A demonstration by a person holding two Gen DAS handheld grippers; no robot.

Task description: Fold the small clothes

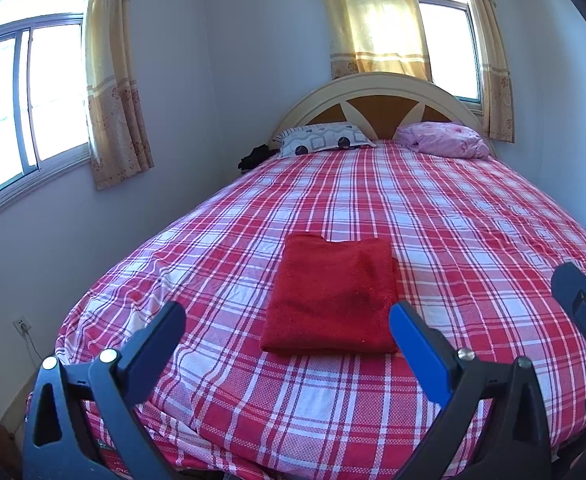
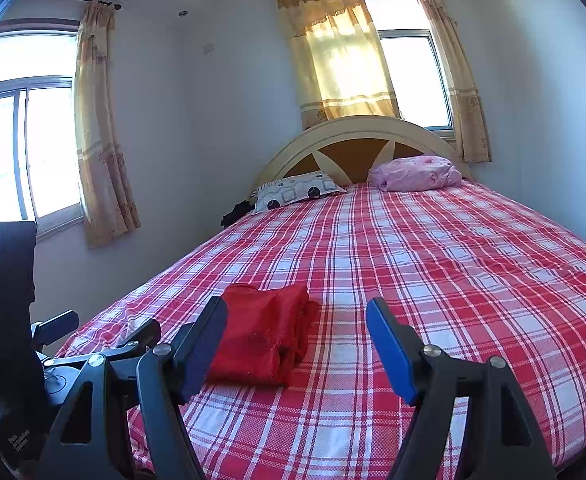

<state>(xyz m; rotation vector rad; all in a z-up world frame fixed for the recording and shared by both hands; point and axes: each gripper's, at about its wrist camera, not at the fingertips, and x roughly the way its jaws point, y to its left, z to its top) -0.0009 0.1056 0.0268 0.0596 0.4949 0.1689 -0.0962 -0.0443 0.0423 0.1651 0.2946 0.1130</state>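
Note:
A red garment lies folded into a neat rectangle on the red-and-white plaid bed. My left gripper is open and empty, held above the bed's near edge with the garment just beyond and between its fingers. My right gripper is open and empty, to the right of the garment, whose stacked folded edges face it. The right gripper also shows at the right edge of the left wrist view. The left gripper also shows at the left of the right wrist view.
A patterned pillow and a pink bundle lie at the headboard. A dark item sits beside the pillow at the bed's left edge. Walls, windows and curtains surround the bed. A wall socket is low on the left.

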